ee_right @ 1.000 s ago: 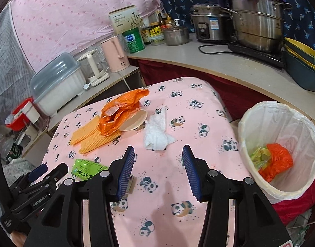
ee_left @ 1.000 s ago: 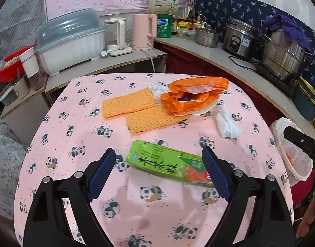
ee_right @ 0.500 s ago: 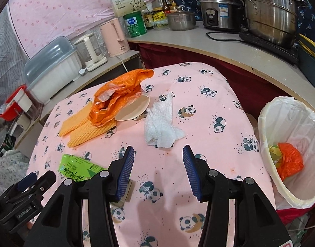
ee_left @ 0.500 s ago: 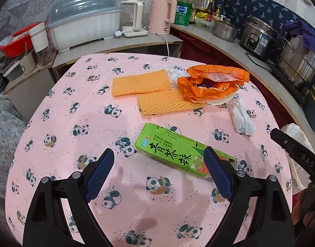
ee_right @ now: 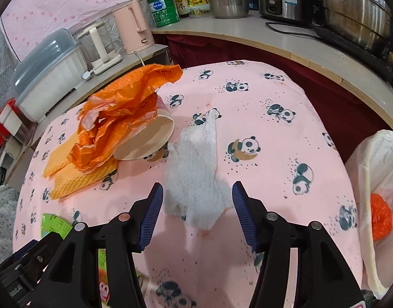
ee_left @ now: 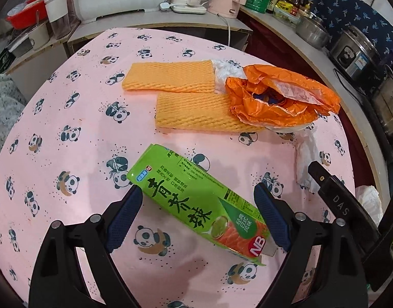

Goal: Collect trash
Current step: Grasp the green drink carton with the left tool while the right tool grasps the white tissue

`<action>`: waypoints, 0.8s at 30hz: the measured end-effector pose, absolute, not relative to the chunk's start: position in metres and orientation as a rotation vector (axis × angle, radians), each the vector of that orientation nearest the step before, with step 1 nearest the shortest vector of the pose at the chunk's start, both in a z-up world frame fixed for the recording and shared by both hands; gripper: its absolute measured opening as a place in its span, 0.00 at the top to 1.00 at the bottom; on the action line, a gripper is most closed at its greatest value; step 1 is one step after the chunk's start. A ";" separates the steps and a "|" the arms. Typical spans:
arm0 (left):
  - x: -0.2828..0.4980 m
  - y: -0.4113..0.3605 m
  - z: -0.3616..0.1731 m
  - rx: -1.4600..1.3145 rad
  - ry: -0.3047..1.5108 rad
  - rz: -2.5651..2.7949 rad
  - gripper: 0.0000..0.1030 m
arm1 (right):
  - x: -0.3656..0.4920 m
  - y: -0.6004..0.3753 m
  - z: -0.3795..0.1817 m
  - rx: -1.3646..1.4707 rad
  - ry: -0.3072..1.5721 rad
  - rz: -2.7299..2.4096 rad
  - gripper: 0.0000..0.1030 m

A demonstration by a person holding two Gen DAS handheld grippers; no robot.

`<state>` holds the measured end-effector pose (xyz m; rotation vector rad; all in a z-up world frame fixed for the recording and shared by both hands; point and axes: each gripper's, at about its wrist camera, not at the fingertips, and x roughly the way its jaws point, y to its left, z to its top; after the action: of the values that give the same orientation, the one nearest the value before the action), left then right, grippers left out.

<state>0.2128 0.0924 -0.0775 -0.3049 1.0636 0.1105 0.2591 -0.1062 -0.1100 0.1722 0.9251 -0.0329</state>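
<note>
A green carton lies slantwise on the pink panda tablecloth. My left gripper hangs low over it, open wide, with a blue pad at each end of the carton and neither pressing. In the right wrist view a crumpled white tissue lies between the fingers of my right gripper. Its jaws are opening and do not touch the tissue. Behind lie an orange plastic bag over a paper bowl, and two orange foam sheets.
A bin with a white liner stands off the table's right edge, with orange trash inside. A counter behind carries a pink kettle, a covered dish rack, a rice cooker and pots.
Both grippers have come down and forward toward the table. The carton now sits between the left fingers and the tissue between the right ones. The right jaws stand wider.
</note>
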 end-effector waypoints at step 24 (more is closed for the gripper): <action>0.214 0.079 -0.118 -0.261 1.208 0.216 0.15 | 0.210 -0.090 -0.127 0.134 0.967 0.129 0.85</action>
<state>0.2137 0.0786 -0.1176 -0.2613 1.2083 0.2157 0.2104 -0.0902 -0.1271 0.1340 0.9669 0.1291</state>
